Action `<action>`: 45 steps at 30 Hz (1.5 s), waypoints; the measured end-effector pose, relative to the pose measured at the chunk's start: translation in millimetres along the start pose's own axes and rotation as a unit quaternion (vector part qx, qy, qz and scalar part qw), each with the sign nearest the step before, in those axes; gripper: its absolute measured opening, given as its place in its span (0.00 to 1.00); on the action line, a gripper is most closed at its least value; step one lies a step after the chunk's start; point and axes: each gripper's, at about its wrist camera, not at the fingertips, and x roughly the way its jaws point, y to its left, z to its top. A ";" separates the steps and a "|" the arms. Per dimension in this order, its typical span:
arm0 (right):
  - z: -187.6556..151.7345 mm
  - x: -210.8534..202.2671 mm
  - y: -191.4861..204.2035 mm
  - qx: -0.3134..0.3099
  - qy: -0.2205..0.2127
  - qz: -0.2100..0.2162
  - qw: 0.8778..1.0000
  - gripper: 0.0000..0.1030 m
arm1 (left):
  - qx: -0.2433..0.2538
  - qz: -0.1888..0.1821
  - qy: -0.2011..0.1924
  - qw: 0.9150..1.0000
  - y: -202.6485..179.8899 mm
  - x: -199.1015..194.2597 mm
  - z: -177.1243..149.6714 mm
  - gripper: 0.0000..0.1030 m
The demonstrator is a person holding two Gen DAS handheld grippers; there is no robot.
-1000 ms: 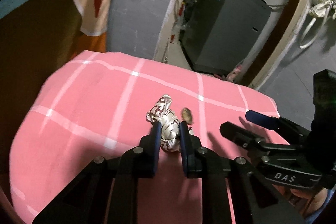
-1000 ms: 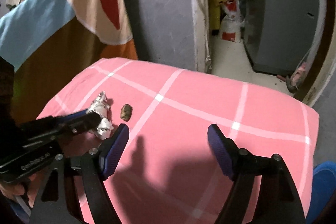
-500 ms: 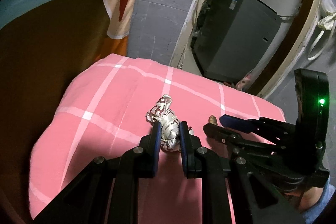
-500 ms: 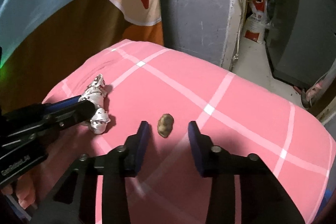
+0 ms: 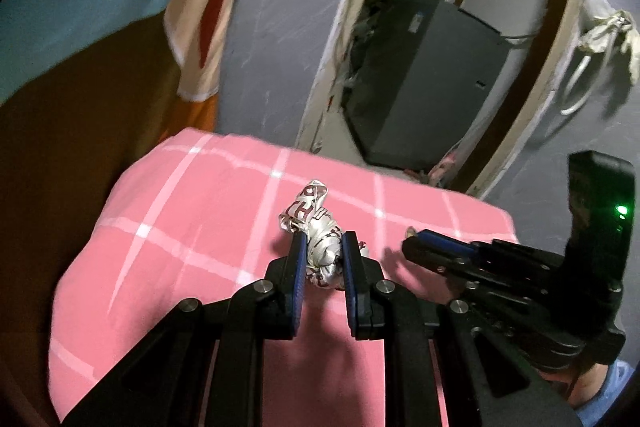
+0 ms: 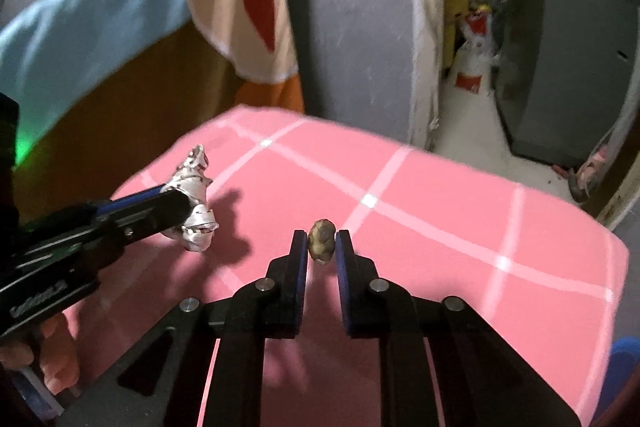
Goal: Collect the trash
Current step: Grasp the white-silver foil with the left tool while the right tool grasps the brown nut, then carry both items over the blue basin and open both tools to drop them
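A crumpled silver wrapper (image 5: 310,211) with dark red print is lifted just above the pink checked cover (image 5: 192,227); my left gripper (image 5: 322,243) is shut on its lower part. The right wrist view shows that wrapper (image 6: 196,183) at left, held clear of the cover (image 6: 440,211) with its shadow beneath. A small brown lump (image 6: 321,245) sits between the pads of my right gripper (image 6: 321,239), whose jaws are closing and touch it on both sides. My right gripper (image 5: 416,243) also shows at the right of the left wrist view, its tips together.
A brown board with a blue, cream and red towel (image 6: 240,7) draped over it stands left of the cover. Beyond the far edge are a grey wall, a door frame and a dark grey cabinet (image 5: 420,83). A hand (image 6: 52,355) holds the left gripper.
My right gripper swung left over the brown lump and its wide jaws closed onto it. My left gripper rose a little with the wrapper still in it.
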 end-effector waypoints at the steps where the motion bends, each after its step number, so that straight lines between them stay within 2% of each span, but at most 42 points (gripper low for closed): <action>1: -2.1 -12.1 -3.4 0.004 -0.017 -0.004 1.000 0.12 | 0.005 -0.004 -0.007 1.000 -5.1 -2.9 0.3 0.14; 5: -6.8 -55.3 -14.5 0.016 -0.078 -0.025 0.996 0.12 | 0.022 -0.029 -0.036 0.999 -29.2 -15.7 1.8 0.14; 10: -14.2 -119.6 -22.4 0.014 -0.158 -0.069 0.985 0.12 | 0.047 -0.065 -0.078 0.994 -69.6 -33.6 3.4 0.14; 15: -22.3 -171.5 -29.2 0.006 -0.215 -0.115 0.970 0.12 | 0.067 -0.104 -0.113 0.986 -110.3 -49.3 4.1 0.14; 19: -34.2 -205.6 -40.0 0.013 -0.241 -0.142 0.960 0.12 | 0.087 -0.130 -0.127 0.979 -147.2 -57.9 1.9 0.14; 26: -64.3 -253.9 -61.1 0.028 -0.266 -0.192 0.944 0.12 | 0.118 -0.173 -0.135 0.969 -205.4 -65.8 -10.2 0.14; 31: -89.4 -281.5 -80.2 0.047 -0.272 -0.221 0.936 0.12 | 0.140 -0.200 -0.128 0.961 -246.4 -64.5 -24.2 0.14; 38: -128.4 -301.8 -108.2 0.079 -0.256 -0.250 0.930 0.12 | 0.170 -0.227 -0.093 0.954 -297.8 -50.7 -50.3 0.14; 45: -160.9 -304.5 -133.5 0.119 -0.233 -0.263 0.929 0.12 | 0.190 -0.240 -0.056 0.950 -325.6 -28.0 -73.0 0.14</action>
